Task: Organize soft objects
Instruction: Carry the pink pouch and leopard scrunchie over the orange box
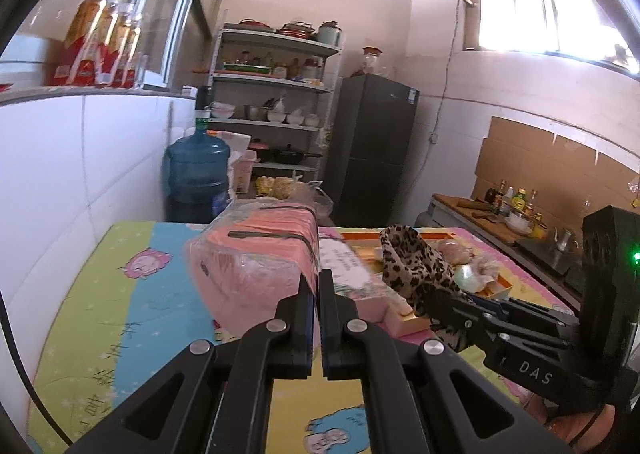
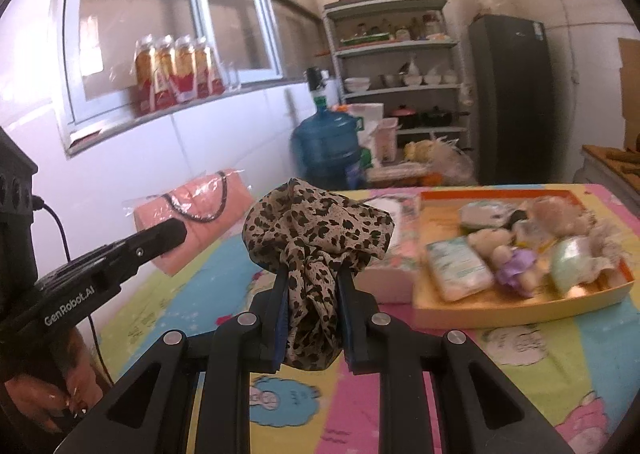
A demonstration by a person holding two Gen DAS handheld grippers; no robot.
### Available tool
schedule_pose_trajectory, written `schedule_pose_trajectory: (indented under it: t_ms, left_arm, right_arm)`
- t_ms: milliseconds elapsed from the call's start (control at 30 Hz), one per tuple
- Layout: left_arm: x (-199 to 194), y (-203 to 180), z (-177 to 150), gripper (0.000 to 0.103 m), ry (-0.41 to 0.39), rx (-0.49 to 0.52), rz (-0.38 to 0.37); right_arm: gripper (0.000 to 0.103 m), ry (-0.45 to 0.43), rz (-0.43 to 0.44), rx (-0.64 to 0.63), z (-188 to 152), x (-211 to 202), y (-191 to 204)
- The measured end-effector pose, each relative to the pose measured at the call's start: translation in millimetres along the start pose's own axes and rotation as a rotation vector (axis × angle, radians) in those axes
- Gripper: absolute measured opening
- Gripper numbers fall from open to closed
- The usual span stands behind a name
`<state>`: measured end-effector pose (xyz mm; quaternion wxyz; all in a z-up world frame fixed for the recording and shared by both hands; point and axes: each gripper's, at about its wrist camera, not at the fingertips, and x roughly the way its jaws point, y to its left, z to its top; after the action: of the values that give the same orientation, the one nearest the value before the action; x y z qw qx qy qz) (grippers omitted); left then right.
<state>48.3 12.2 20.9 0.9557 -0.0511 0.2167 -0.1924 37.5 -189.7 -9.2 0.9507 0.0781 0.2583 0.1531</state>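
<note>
1. Right tongs (image 2: pixel 310 302), nearest the lens: clamped on a bunched leopard-print fabric scarf (image 2: pixel 316 230), which billows above the fingertips and is held over the counter (image 2: pixel 540 366) with its cartoon-patterned cloth.
2. Left tongs (image 1: pixel 315 286): drawn together on the corner of a pink folded textile sealed in a clear plastic bag (image 1: pixel 256 254), lifted clear of the counter near the white tiled wall (image 1: pixel 80 173).
3. Shallow orange cardboard tray (image 2: pixel 520 306), to the right of the scarf: holds a small plush bear (image 2: pixel 490 242), a white wrapped packet (image 2: pixel 458 268), a purple soft item (image 2: pixel 516 272) and other blurred soft things.
4. Pink-and-white flat box (image 2: pixel 394 274): touching the tray's left side, partly hidden behind the scarf.
5. Background: blue water jug (image 2: pixel 326 141), metal shelf rack (image 2: pixel 396 49), dark refrigerator (image 2: pixel 514 97).
</note>
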Motion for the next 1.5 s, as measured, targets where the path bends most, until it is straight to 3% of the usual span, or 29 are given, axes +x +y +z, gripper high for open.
schedule_pose_trajectory:
  t_ms: [533, 1133, 1500]
  left_arm:
    - [33, -75, 3, 0.002, 0.023, 0.046, -0.087]
    - [81, -124, 1, 0.002, 0.055, 0.025, -0.123]
    - [121, -148, -1, 0.002, 0.093, 0.018, -0.131]
  right_arm:
    - [0.023, -0.066, -0.076, 0.03, 13, -43, -64]
    - [0.023, -0.106, -0.185, 0.099, 8, -76, -144]
    - [0.023, -0.091, -0.236, 0.143, 7, -71, -191]
